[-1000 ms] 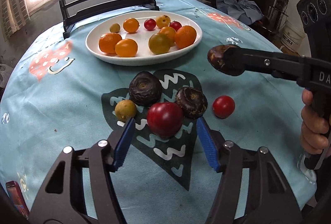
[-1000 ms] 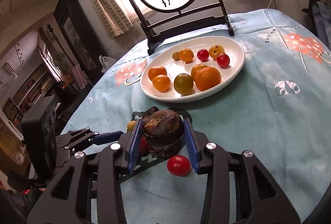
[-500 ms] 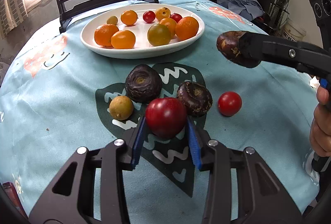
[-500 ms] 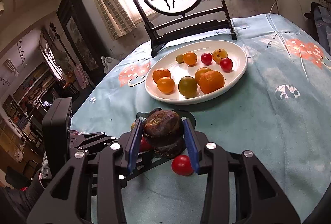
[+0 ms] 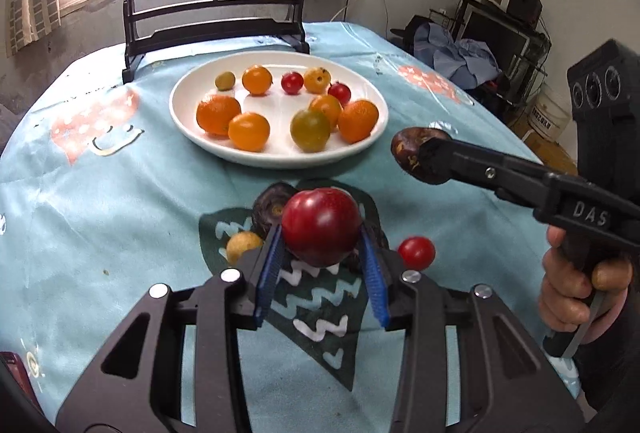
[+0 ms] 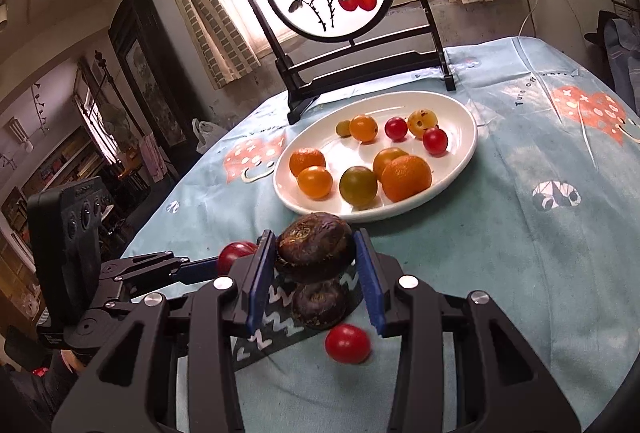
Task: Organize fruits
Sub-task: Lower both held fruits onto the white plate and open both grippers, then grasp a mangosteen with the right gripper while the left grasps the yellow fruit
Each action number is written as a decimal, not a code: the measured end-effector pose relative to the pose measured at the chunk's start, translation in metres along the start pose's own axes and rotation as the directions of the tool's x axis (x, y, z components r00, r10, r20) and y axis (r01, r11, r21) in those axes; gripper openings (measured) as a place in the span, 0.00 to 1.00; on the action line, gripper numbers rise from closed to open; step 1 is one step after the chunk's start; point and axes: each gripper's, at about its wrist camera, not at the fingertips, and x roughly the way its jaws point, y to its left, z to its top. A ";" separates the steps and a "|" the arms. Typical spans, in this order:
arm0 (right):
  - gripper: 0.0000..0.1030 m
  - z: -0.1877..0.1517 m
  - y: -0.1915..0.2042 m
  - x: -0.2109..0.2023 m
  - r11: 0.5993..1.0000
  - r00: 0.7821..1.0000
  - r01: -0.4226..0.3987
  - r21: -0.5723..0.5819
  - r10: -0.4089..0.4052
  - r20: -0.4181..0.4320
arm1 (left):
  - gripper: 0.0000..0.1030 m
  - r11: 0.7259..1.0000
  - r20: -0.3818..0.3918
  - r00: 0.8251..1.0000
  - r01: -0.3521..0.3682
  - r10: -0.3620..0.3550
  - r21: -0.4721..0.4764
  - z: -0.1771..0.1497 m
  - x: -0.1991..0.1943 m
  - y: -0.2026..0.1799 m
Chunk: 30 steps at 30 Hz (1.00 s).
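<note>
Two fruits aloft. Left wrist view: left gripper (image 5: 322, 247) fingers (image 5: 269, 267) clamped on the red plum (image 5: 321, 225), lifted clear of the worktop (image 5: 100, 217); white plate (image 5: 182, 121) well ahead of the tips. Carry level, lower into the bare patch by the near rim, release only once touching.

Right wrist view: right gripper (image 6: 316, 271) fingers (image 6: 256, 283) closed on the dark wrinkled fruit (image 6: 315, 247); another dark fruit (image 6: 318, 307) and a cherry tomato (image 6: 347, 344) below between them. Approach the plate (image 6: 466, 153) from the right, apart from the left gripper.
</note>
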 end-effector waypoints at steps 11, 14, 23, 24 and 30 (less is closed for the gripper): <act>0.40 0.060 -0.029 0.059 0.990 0.987 0.142 0.027 -0.143 0.075 | 0.38 0.993 0.008 0.993 -0.114 0.114 -0.034 0.087 0.057 0.031; 0.40 0.069 -0.038 0.075 0.988 0.987 0.149 0.027 -0.151 0.060 | 0.38 0.990 -0.010 0.991 -0.137 0.137 -0.035 0.098 0.077 0.038; 0.45 0.073 -0.032 0.067 0.988 0.986 0.153 -0.004 -0.153 0.062 | 0.86 0.963 0.048 0.963 -0.263 0.265 -0.053 0.101 0.053 0.040; 0.45 0.071 -0.026 0.062 0.988 0.987 0.150 -0.027 -0.148 0.064 | 0.88 0.962 0.051 0.962 -0.266 0.269 -0.055 0.098 0.045 0.040; 0.47 0.036 0.002 0.037 0.985 0.993 0.117 -0.127 -0.117 0.010 | 0.96 0.952 0.061 0.953 -0.289 0.296 -0.102 0.051 0.000 0.044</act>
